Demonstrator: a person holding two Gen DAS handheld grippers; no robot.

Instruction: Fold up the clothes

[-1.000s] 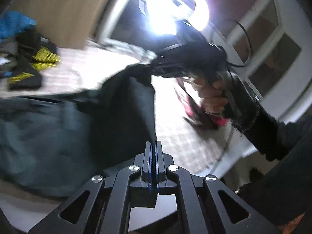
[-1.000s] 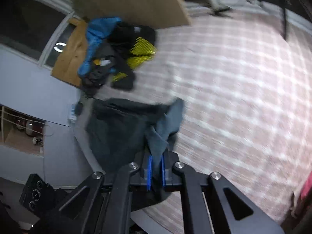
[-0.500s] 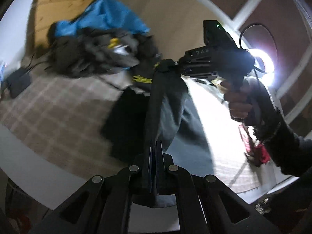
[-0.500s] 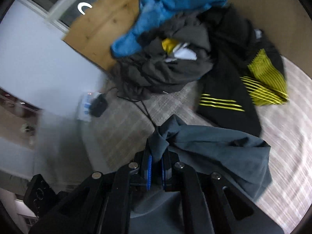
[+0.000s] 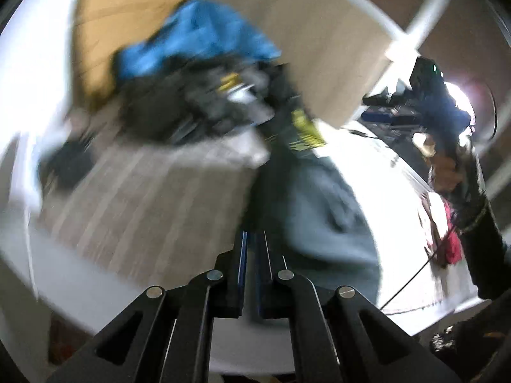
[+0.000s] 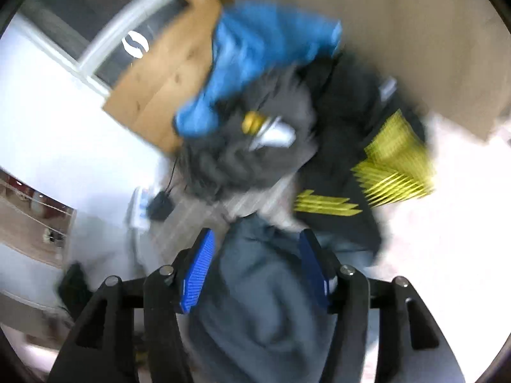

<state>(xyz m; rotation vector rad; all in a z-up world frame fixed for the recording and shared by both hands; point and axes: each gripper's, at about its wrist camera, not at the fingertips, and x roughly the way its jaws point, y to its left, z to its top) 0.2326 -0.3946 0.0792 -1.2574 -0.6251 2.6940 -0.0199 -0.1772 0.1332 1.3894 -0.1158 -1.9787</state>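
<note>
Right claw (image 6: 255, 265) is wide open, grey garment (image 6: 255, 303) lying loose between the pads, not gripped. Left claw (image 5: 252, 268) is nearly closed, a narrow gap showing; blur hides whether it pinches cloth. Garment lies bunched on the checked bed (image 5: 143, 198), just short of the clothes pile (image 6: 271, 121). Risk: if the left claw is the only hold, any pull drags the cloth askew, or the edge snags the pile.
</note>
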